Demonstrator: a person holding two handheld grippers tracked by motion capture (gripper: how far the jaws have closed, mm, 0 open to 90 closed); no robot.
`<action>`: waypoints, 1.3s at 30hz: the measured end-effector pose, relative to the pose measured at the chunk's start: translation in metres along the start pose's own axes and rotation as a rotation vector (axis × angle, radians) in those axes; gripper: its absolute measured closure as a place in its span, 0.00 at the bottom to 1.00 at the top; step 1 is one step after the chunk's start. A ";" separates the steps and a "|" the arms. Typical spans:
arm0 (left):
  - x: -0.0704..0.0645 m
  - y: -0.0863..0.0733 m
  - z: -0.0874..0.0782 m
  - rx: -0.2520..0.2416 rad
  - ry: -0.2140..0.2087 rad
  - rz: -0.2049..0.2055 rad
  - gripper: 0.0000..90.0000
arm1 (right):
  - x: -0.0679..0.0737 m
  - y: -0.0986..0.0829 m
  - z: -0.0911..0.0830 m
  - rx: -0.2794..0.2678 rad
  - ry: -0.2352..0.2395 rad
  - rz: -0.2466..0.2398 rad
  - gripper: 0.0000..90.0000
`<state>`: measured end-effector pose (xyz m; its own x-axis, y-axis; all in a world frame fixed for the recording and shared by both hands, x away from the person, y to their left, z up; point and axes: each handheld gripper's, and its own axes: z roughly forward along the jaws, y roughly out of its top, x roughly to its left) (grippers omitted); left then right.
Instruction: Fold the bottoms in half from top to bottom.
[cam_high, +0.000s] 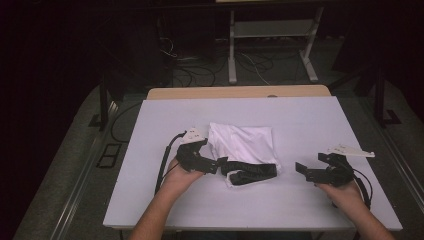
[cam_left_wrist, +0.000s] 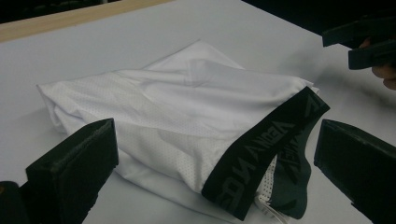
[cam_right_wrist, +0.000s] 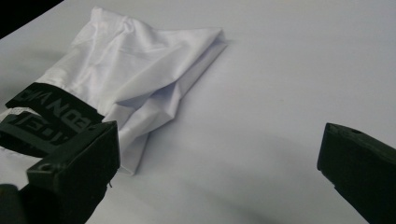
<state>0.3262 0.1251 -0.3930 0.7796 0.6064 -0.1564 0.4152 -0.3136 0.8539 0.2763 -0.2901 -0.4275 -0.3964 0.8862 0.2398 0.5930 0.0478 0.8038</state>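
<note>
A folded white mesh garment (cam_high: 243, 141) with a black lettered waistband (cam_high: 252, 171) lies mid-table on the white table top (cam_high: 300, 115). My left gripper (cam_high: 220, 165) sits at the waistband's left end, open. In the left gripper view the garment (cam_left_wrist: 177, 107) and waistband (cam_left_wrist: 261, 149) lie just ahead of my left gripper (cam_left_wrist: 218, 140), between its wide jaws. My right gripper (cam_high: 302, 170) is open to the right of the garment, apart from it. In the right gripper view my right gripper (cam_right_wrist: 219, 149) has bare table between its jaws, and the garment (cam_right_wrist: 135, 65) lies to the upper left.
A strip of wooden table (cam_high: 240, 92) shows behind the white top. Beyond it on the dark floor stand a white metal frame (cam_high: 272, 45) and loose cables (cam_high: 192, 70). Bare white surface lies to the right and front of the garment.
</note>
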 end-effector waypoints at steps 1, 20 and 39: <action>0.000 0.000 0.000 0.000 0.000 0.000 0.00 | 0.000 0.000 0.000 0.000 0.000 0.000 0.00; 0.004 -0.017 -0.034 -0.049 0.041 -0.030 0.00 | -0.030 -0.011 -0.038 -0.028 -0.099 0.028 0.00; 0.011 -0.038 -0.070 -0.080 0.098 -0.077 0.00 | -0.049 -0.033 -0.057 -0.025 -0.211 0.004 0.00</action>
<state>0.2862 0.1947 -0.3920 0.6954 0.6964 -0.1773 0.4304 -0.2061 0.8788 0.2360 -0.3610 -0.4346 -0.2371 0.9633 0.1255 0.5752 0.0352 0.8172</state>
